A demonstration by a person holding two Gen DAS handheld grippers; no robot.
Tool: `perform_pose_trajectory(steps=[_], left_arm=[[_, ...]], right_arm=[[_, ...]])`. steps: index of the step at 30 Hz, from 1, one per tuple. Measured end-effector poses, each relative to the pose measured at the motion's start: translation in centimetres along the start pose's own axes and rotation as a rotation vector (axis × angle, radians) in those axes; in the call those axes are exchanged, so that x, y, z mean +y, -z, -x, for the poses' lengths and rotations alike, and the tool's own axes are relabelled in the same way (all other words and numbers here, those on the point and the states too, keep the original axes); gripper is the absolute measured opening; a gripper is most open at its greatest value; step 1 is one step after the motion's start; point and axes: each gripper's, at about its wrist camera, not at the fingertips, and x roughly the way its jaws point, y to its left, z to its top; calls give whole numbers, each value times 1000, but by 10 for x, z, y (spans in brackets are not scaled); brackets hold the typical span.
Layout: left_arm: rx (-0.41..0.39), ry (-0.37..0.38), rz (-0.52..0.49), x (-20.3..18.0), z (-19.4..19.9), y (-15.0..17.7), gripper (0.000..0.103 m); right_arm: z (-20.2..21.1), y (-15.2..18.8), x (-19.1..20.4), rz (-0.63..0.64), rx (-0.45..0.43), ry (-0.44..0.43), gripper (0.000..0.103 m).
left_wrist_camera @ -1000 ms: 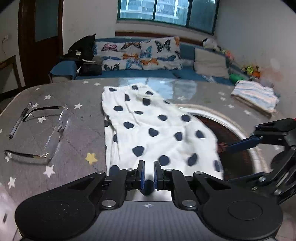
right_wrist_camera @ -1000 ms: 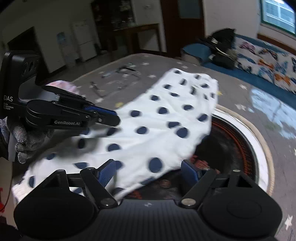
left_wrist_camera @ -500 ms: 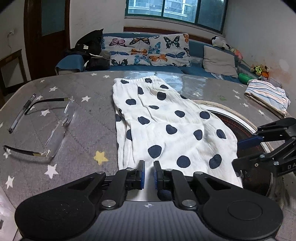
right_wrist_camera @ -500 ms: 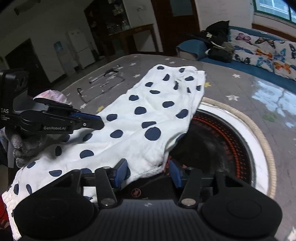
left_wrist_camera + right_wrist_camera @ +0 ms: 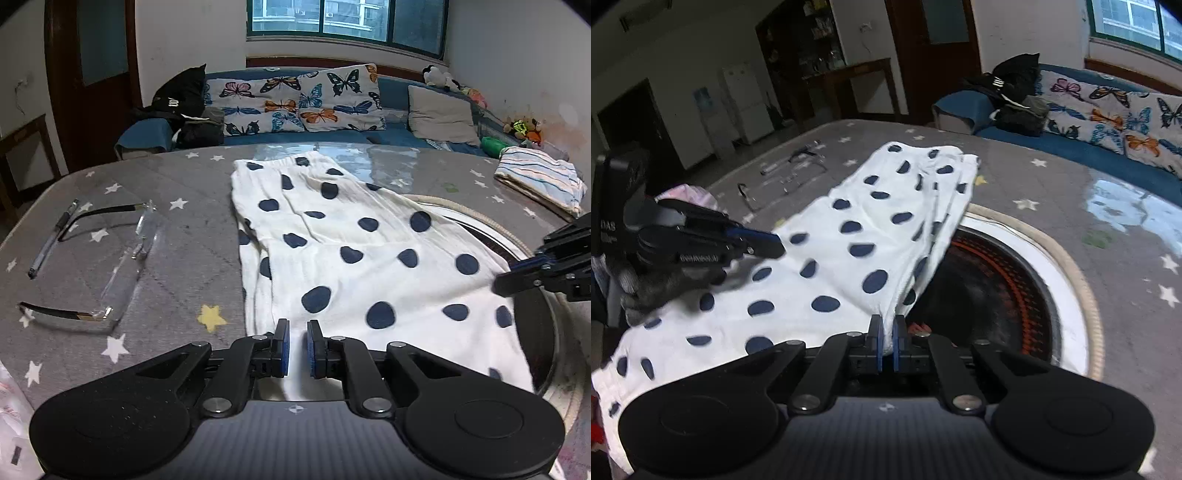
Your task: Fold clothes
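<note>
A white garment with dark blue dots (image 5: 343, 254) lies lengthwise on the grey star-pattern table, its near end toward me. My left gripper (image 5: 297, 349) is shut on the garment's near edge. My right gripper (image 5: 886, 345) is shut on the garment's right edge (image 5: 897, 295), over the round burner. The right gripper also shows at the right of the left wrist view (image 5: 546, 269). The left gripper shows at the left of the right wrist view (image 5: 753, 243).
A round burner with a white rim (image 5: 1067, 295) is set in the table, partly under the garment. Clear glasses (image 5: 122, 266) and a pen (image 5: 51, 236) lie to the left. A folded striped cloth (image 5: 539, 181) sits at the far right. A sofa stands behind.
My right gripper has closed from wide open onto the garment's right edge. The garment now lies flatter and more stretched. My left gripper has kept its hold on the near edge.
</note>
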Motion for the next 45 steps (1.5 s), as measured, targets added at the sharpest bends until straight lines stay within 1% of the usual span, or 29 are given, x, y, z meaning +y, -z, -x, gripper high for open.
perform_pose_trajectory(steps=[2,4,6,8,9,12,15,19,22,24,26,28,29,32,35,38,41,43,45], left_arm=[[-1,-6,6,2,0,0,13],[2,-4,16,4,1,0,13],[3,0,13,3,4,-1,15],[-5,-2,1,-1,8,-2,22],[-17,5,-3,-2,12,-3,23],[-42,26,-2,-7,16,-10,23],[-47,42,1,-13,11,-18,23],[-31,52,-4,-19,-3,-23,23],[-4,19,-1,-11,-15,-21,23],[-1,0,22,-1,-19,-20,23],[-9,3,50,7,-16,-21,23],[-23,-9,62,11,-12,-23,23],[-32,-3,69,11,-11,-26,22],[-57,16,92,9,-9,-33,22],[-54,35,74,1,-15,-38,22],[-30,21,56,-2,-26,-39,22],[-15,10,74,6,-33,-37,22],[-15,4,79,10,-33,-36,22],[-23,1,77,12,-29,-36,22]], right_arm=[[-2,3,-1,-5,15,18,4],[-2,3,-4,-18,15,19,6],[2,-1,-3,-13,-2,31,8],[7,-9,2,12,-23,47,9],[9,-14,6,27,-34,56,10],[11,-27,16,69,-63,68,10],[-3,-37,21,70,-55,45,11],[-27,-38,20,56,-10,40,11],[-40,-34,13,39,40,56,11],[-42,-31,8,35,59,72,11],[-39,-32,6,41,60,79,13],[-37,-38,4,37,53,78,19],[-36,-43,3,35,45,76,22],[-42,-61,5,38,16,71,23],[-57,-79,6,34,4,59,26],[-78,-92,2,38,18,68,26],[-96,-96,-7,32,46,96,29],[-102,-95,-13,39,56,129,29],[-101,-96,-19,25,54,142,31]])
